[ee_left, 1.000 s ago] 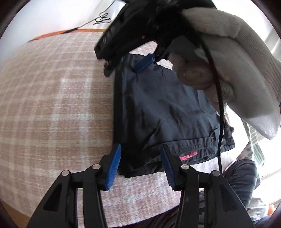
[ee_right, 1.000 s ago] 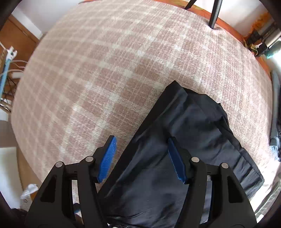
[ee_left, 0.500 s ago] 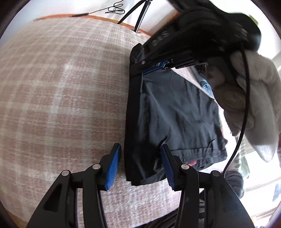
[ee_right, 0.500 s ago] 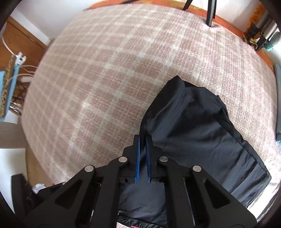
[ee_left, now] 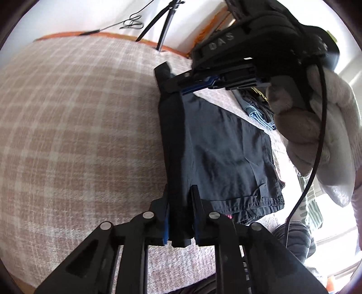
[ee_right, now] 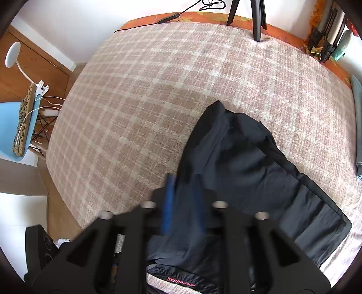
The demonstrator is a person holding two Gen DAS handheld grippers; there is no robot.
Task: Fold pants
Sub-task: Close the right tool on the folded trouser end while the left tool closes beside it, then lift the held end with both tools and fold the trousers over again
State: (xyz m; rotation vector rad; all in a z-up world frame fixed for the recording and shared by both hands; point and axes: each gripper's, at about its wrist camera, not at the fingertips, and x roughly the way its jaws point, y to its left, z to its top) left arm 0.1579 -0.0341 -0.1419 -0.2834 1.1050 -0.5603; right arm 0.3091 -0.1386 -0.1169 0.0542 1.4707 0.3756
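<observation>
Dark navy pants (ee_left: 226,153) lie folded on a pink plaid bed cover (ee_left: 79,135). My left gripper (ee_left: 181,217) is shut on the pants' near left edge by the waistband. My right gripper (ee_left: 194,87), held by a gloved hand (ee_left: 316,126), grips the far end of the same folded edge. In the right wrist view the right gripper (ee_right: 183,205) is blurred, its blue pads closed on the pants (ee_right: 248,169). A pink logo (ee_right: 181,280) shows on the waistband near the bottom.
A tripod leg (ee_right: 258,20) stands at the bed's far edge beside an orange border (ee_right: 203,15). A blue chair (ee_right: 13,131) with a lamp is left of the bed. Other folded clothes (ee_left: 258,108) lie at the far right.
My left gripper closed onto the pants' near edge. My right gripper closed on the far end and rose, lifting the folded edge off the bed.
</observation>
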